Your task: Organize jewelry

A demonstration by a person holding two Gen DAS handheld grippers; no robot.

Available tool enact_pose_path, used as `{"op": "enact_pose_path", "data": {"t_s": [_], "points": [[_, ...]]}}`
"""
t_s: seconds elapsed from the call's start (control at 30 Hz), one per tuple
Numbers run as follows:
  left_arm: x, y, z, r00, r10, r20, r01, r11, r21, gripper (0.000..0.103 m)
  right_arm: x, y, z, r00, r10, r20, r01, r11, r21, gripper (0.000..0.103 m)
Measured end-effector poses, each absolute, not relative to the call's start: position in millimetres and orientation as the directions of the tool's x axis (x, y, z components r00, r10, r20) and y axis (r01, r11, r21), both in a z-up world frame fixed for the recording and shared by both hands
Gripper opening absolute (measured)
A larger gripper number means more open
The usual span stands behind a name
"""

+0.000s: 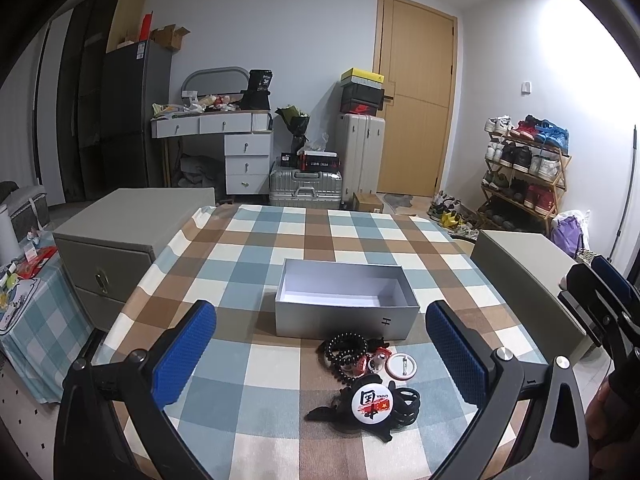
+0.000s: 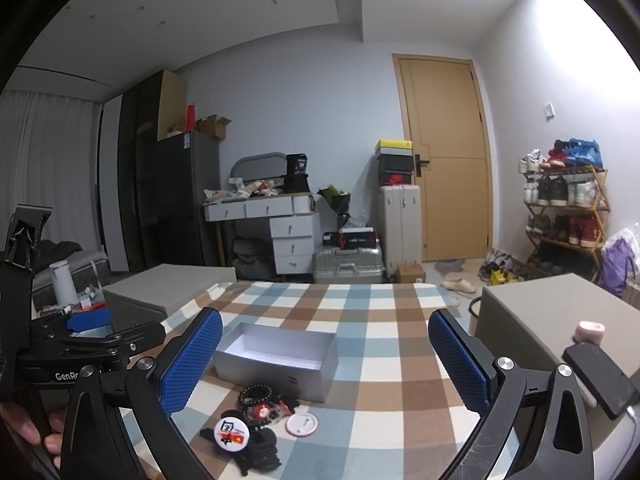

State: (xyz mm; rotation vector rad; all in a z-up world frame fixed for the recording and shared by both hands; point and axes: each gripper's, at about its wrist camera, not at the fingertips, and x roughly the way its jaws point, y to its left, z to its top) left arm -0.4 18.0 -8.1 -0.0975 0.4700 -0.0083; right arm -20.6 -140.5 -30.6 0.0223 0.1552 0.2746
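Note:
An open, empty silver box stands mid-table on the checked cloth; it also shows in the right wrist view. In front of it lies a small pile: a black bead bracelet, a round badge with a red-and-black mark, a white badge lying face down, red trinkets and black hair ties. The same pile shows in the right wrist view. My left gripper is open and empty, hovering over the pile. My right gripper is open and empty, right of the pile.
Grey drawer cabinets stand at the table's left and right. A black phone and a pink roll rest on the right cabinet. Behind are a desk, suitcases, a door and a shoe rack.

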Motion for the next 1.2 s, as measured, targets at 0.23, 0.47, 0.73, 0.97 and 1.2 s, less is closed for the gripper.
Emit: {"op": "enact_pose_path", "data": {"t_s": [0.23, 0.47, 0.73, 0.97, 1.2], "points": [[1, 19, -9, 0.886, -0.039, -0.461, -0.009, 0.995, -0.101, 0.102, -18, -140, -32, 0.949, 0.274, -0.156, -0.27, 0.962, 0.045, 0.103], [2, 19, -13, 0.874, -0.057, -0.482, 0.006, 0.994, -0.108, 0.102, -17, -140, -35, 0.948, 0.276, -0.16, -0.272, 0.961, 0.045, 0.103], [5, 20, -19, 0.859, -0.082, -0.505, 0.024, 0.992, -0.121, 0.102, -14, -141, -42, 0.946, 0.274, -0.173, -0.27, 0.962, 0.048, 0.103], [15, 18, -40, 0.812, -0.162, -0.561, 0.095, 0.984, -0.148, 0.102, -8, -141, -51, 0.943, 0.265, -0.202, -0.26, 0.964, 0.051, 0.103], [26, 4, -75, 0.709, -0.258, -0.656, 0.205, 0.966, -0.158, 0.102, 6, -142, -72, 0.932, 0.254, -0.259, -0.249, 0.967, 0.053, 0.103]]}}
